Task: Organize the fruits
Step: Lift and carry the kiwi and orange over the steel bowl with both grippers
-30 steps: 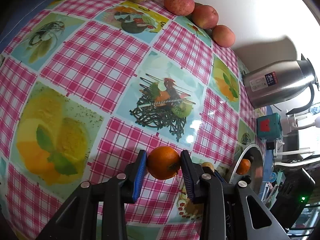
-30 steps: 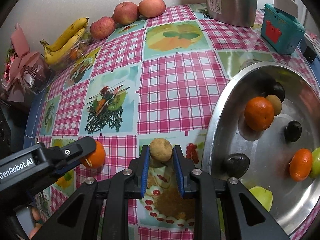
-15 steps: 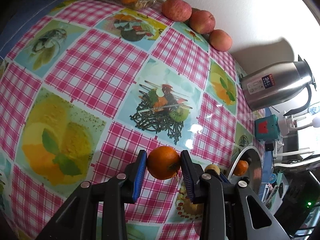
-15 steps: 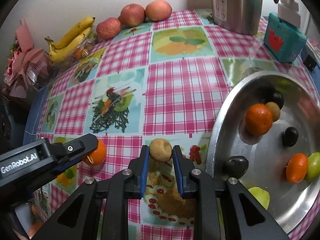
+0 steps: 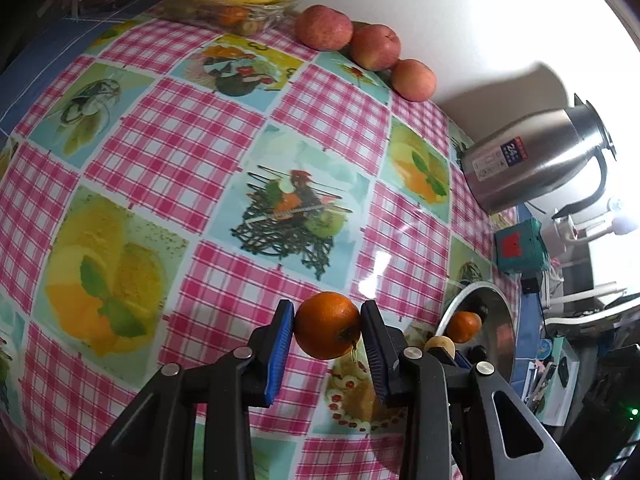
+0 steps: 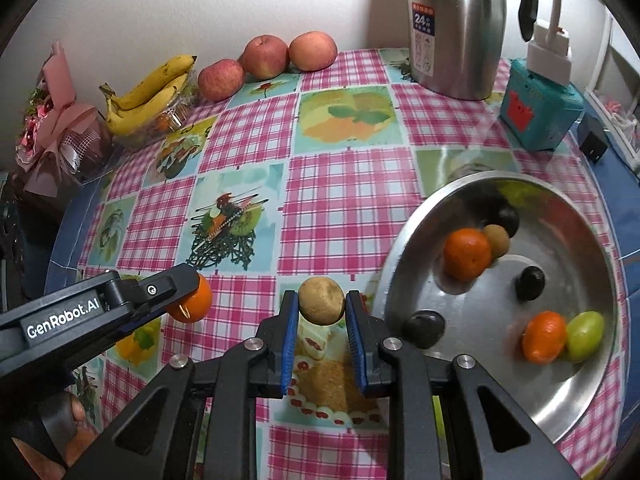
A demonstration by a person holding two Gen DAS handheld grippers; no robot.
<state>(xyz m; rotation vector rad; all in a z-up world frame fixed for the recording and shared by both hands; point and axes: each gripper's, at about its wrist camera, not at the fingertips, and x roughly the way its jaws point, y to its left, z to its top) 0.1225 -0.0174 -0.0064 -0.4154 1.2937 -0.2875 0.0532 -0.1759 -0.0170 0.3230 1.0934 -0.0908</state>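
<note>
My left gripper (image 5: 327,326) is shut on an orange (image 5: 327,325) and holds it above the checked tablecloth; it also shows in the right wrist view (image 6: 192,300). My right gripper (image 6: 322,301) is shut on a round brown fruit (image 6: 321,300), held above the cloth just left of the steel bowl (image 6: 404,240). The bowl holds two oranges (image 6: 467,254), a green fruit (image 6: 585,335), a brown fruit (image 6: 497,241) and several dark fruits (image 6: 529,282). In the left wrist view the bowl (image 5: 502,312) lies to the right.
Three apples (image 6: 264,56) and a banana bunch (image 6: 150,92) on a clear container line the back wall. A steel thermos jug (image 6: 454,28), a teal box (image 6: 540,110) and a wrapped bouquet (image 6: 56,128) stand around the table edges.
Both grippers have risen and pulled back from the table, each still holding its fruit. More of the back wall and apples shows now.
</note>
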